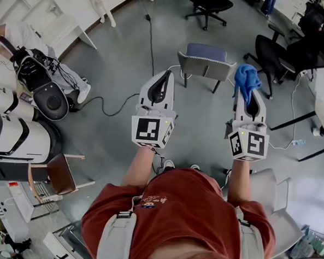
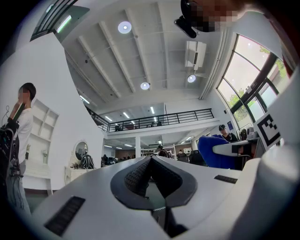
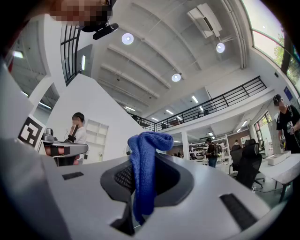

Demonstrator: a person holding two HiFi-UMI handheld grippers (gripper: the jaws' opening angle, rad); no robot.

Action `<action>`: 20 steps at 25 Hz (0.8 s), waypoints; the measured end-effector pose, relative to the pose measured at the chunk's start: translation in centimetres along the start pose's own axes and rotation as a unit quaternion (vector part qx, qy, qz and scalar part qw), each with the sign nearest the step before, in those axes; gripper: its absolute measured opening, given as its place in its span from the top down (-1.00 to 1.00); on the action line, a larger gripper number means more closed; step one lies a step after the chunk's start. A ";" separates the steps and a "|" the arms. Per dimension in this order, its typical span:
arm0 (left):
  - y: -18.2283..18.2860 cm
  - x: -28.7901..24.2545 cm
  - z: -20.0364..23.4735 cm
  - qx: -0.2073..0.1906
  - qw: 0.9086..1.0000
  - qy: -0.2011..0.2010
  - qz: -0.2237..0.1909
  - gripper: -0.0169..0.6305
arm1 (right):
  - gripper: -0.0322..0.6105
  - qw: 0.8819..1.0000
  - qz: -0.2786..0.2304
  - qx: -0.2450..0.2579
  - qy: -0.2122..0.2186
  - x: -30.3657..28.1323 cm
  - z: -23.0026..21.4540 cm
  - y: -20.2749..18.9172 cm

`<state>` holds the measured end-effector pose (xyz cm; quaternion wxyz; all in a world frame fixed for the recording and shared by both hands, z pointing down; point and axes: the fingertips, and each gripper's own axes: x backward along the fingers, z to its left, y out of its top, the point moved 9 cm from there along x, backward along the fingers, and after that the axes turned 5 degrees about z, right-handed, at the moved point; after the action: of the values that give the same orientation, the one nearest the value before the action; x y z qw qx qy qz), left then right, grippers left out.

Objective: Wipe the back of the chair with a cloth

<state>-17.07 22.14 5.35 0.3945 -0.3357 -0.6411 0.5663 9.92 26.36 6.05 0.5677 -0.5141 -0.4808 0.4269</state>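
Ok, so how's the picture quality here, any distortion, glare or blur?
Head view: evenly lit, sharp, fisheye curving the edges. Left gripper view: windows very bright at right, near foreground soft. Right gripper view: ceiling lamps glare, blue cloth crisp, dark vignette.

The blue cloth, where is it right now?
The blue cloth sits at the head view's right, pinched in the right gripper, just right of the grey chair ahead.
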 end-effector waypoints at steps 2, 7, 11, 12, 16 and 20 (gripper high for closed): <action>-0.3 0.0 0.3 0.004 1.000 -0.002 0.001 0.91 | 0.71 1.000 0.000 -0.001 -0.002 -0.1 0.3 -0.3; -0.5 -0.1 1.7 0.005 1.000 -0.005 0.001 0.91 | 0.71 1.000 0.004 0.003 -0.002 -1.1 1.6 -0.4; -0.8 0.3 3.1 0.007 1.000 -0.007 0.002 0.91 | 0.71 1.000 0.006 -0.005 -0.005 -1.7 3.1 -0.8; -0.9 0.4 3.5 0.006 1.000 -0.007 0.002 0.91 | 0.71 1.000 0.007 -0.007 -0.006 -1.9 3.4 -0.9; -1.1 0.6 5.1 0.009 1.000 -0.013 0.002 0.91 | 0.71 1.000 0.013 -0.006 -0.009 -2.4 4.8 -1.0; -1.8 0.7 6.8 0.015 1.000 -0.018 0.011 0.91 | 0.71 0.999 0.019 -0.019 -0.017 -3.0 6.3 -1.2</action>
<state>-23.43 19.41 6.92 0.3817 -0.3269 -0.6358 0.5858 3.21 24.34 6.97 0.5409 -0.5265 -0.4890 0.4371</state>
